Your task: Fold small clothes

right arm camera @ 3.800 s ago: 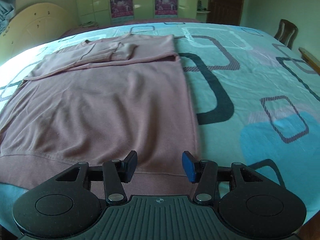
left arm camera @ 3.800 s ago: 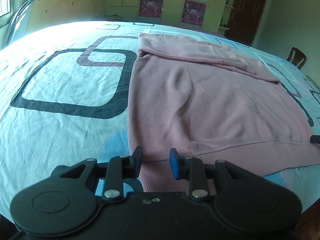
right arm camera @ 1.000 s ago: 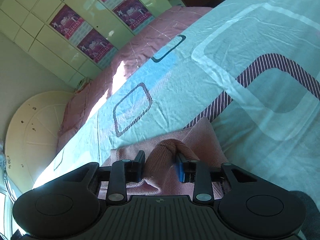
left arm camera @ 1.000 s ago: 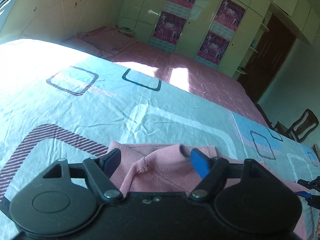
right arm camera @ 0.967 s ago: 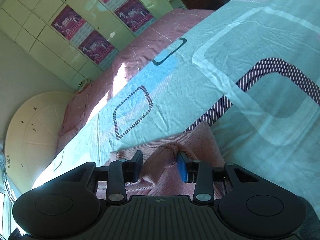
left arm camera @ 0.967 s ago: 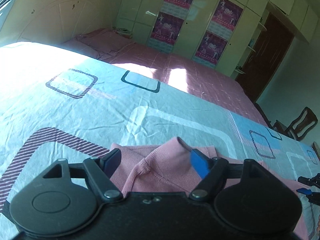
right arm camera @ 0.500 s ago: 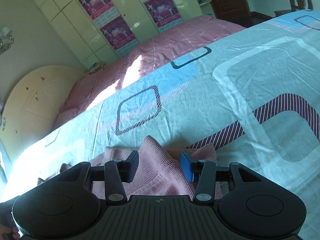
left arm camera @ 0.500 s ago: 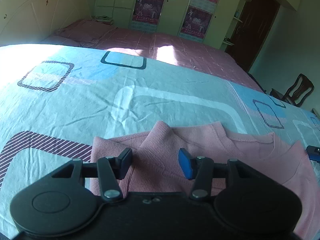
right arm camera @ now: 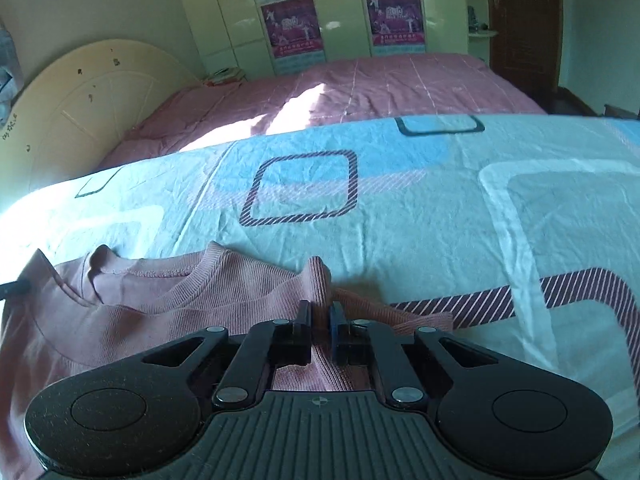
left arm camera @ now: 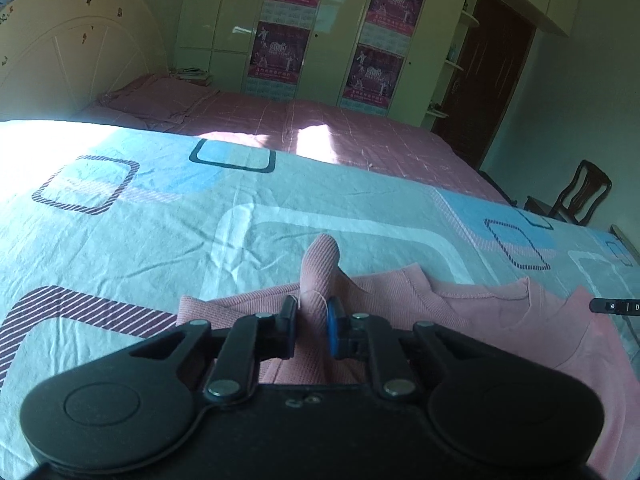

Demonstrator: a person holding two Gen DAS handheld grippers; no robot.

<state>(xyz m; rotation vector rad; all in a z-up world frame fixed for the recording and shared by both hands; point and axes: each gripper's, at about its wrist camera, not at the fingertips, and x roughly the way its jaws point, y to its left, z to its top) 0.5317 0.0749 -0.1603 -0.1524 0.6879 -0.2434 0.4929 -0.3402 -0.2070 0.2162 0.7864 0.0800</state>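
i'm seeing a pink ribbed sweater (left arm camera: 460, 312) lying on a pale turquoise sheet (left arm camera: 160, 232) that is showing rounded squares in dark stripes, blue patches and white bands. my left gripper (left arm camera: 313, 322) is showing black with one blue pad; my right gripper (right arm camera: 319, 320) is looking the same, black with blue. behind, a pink checked bedspread (right arm camera: 380, 84) is catching sunlight, a cream headboard (left arm camera: 72, 56) is curving, and purple posters (left arm camera: 280, 48) are hanging on pale green cupboards (right arm camera: 344, 8).
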